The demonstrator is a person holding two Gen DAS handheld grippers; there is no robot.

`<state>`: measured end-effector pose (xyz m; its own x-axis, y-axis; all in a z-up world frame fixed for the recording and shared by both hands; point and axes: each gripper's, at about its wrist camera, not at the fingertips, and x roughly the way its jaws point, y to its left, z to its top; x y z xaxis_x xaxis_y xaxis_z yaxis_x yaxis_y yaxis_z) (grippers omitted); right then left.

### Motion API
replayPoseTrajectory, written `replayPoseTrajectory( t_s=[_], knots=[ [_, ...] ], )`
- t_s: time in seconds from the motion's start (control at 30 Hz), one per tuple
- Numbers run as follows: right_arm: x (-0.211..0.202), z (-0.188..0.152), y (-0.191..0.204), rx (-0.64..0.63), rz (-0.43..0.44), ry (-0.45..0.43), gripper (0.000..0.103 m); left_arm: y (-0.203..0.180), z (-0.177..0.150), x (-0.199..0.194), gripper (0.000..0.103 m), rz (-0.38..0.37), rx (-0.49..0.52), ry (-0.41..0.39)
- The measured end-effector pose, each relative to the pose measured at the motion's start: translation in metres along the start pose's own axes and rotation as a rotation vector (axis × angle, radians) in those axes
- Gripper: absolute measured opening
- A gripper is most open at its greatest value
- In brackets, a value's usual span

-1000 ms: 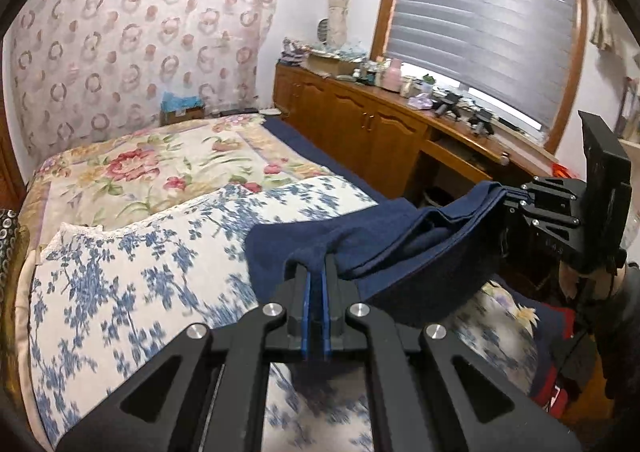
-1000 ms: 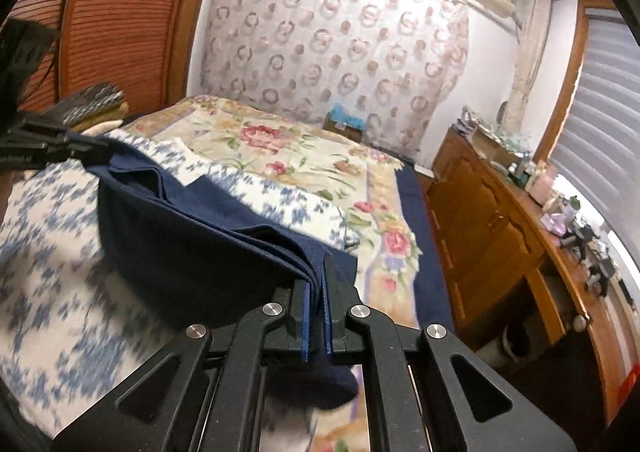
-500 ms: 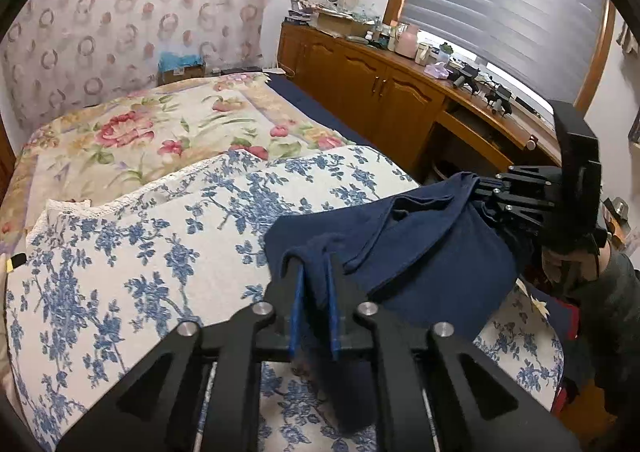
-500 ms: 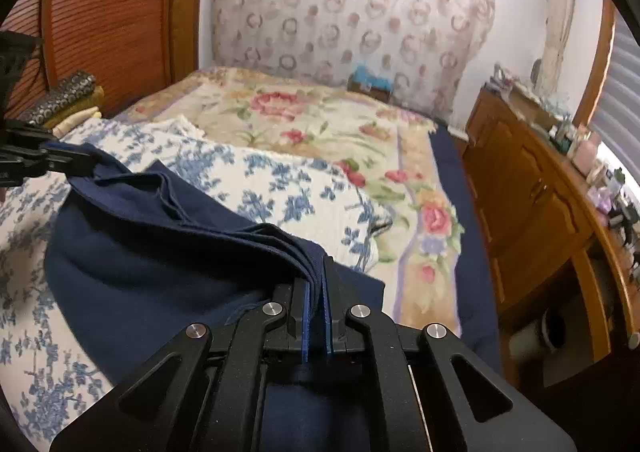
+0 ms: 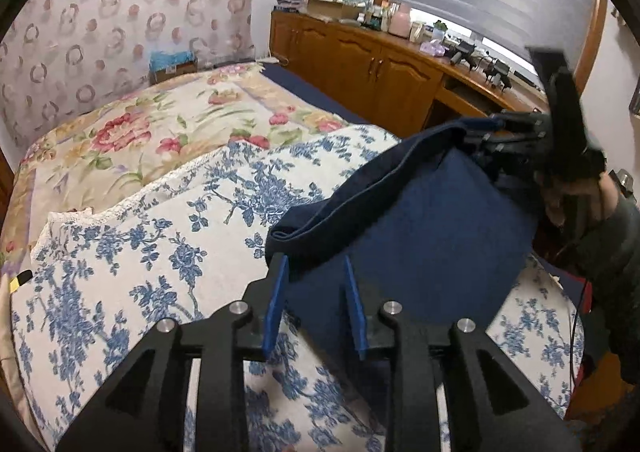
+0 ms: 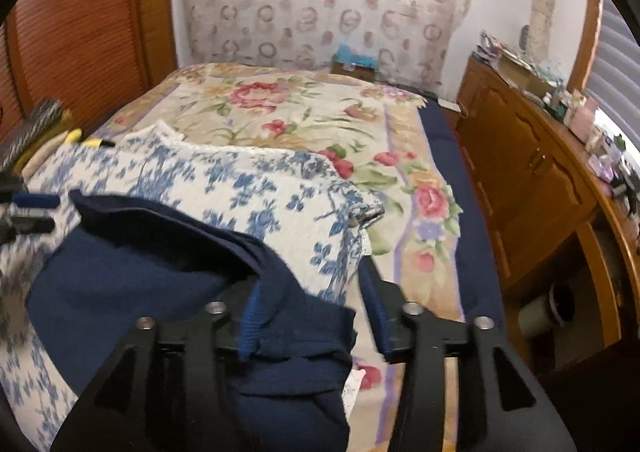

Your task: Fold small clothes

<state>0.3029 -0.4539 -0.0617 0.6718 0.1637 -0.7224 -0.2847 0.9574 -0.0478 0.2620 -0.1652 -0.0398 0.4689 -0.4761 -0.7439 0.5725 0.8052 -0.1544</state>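
A navy blue garment [image 5: 420,236] lies folded on the blue-flowered white cloth [image 5: 132,252] on the bed. My left gripper [image 5: 314,276] is open, its blue pads [image 5: 276,292] astride the garment's near edge. My right gripper [image 6: 312,280] is open too, with the garment's [image 6: 160,284] corner lying loose between its pads [image 6: 250,316]. In the left wrist view the right gripper [image 5: 520,140] still seems to lift the garment's far corner. In the right wrist view the left gripper's tips [image 6: 32,212] show at the left edge.
A rose-patterned bedspread [image 6: 280,112] covers the far half of the bed. Wooden cabinets [image 5: 384,72] with a cluttered top run along the right under a blind. A slatted wooden headboard [image 6: 80,32] and folded items [image 6: 40,124] stand at the left.
Both grippers lowered the garment onto the bed and opened. The garment now lies loose between their pads instead of being held stretched between them.
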Motion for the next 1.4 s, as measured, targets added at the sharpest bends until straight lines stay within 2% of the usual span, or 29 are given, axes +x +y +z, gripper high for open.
replayPoseTrajectory(
  t_s=[0.13, 0.27, 0.37, 0.43, 0.57, 0.73, 0.83, 0.97, 1.17, 1.27, 1.4],
  knots=[
    [-0.002, 0.01, -0.008, 0.0, 0.015, 0.004, 0.055, 0.008, 0.002, 0.018, 0.027, 0.006, -0.017, 0.032],
    [-0.002, 0.02, -0.015, -0.034, -0.007, 0.036, 0.058, 0.012, 0.004, 0.032, 0.027, 0.013, -0.026, 0.06],
    [-0.002, 0.023, -0.019, -0.068, -0.06, 0.048, 0.058, 0.012, 0.003, 0.037, 0.028, 0.016, -0.024, 0.067],
    [-0.001, 0.025, -0.023, -0.077, -0.043, 0.064, 0.058, 0.011, 0.001, 0.041, 0.028, 0.023, -0.018, 0.077],
    [-0.008, 0.034, -0.042, -0.049, -0.139, 0.038, 0.058, 0.01, -0.001, 0.042, 0.029, 0.027, -0.015, 0.079],
    [-0.025, 0.026, -0.052, 0.03, -0.077, -0.008, 0.058, 0.014, 0.001, 0.037, 0.029, 0.032, -0.029, 0.056],
    [-0.028, 0.007, -0.041, 0.076, 0.001, -0.011, 0.058, 0.019, 0.004, 0.033, 0.03, 0.031, -0.039, 0.037],
    [-0.021, -0.021, -0.03, 0.158, 0.084, 0.017, 0.064, 0.02, 0.008, 0.041, 0.033, 0.033, -0.036, 0.056],
    [0.001, -0.053, -0.025, 0.233, 0.083, 0.092, 0.068, 0.024, 0.011, 0.055, 0.037, 0.021, -0.045, 0.092],
    [0.011, -0.059, -0.028, 0.279, 0.109, 0.114, 0.072, 0.022, 0.013, 0.057, 0.038, 0.025, -0.048, 0.097],
    [0.015, -0.061, -0.029, 0.306, 0.16, 0.119, 0.072, 0.019, 0.016, 0.06, 0.038, 0.029, -0.053, 0.107]
  ],
)
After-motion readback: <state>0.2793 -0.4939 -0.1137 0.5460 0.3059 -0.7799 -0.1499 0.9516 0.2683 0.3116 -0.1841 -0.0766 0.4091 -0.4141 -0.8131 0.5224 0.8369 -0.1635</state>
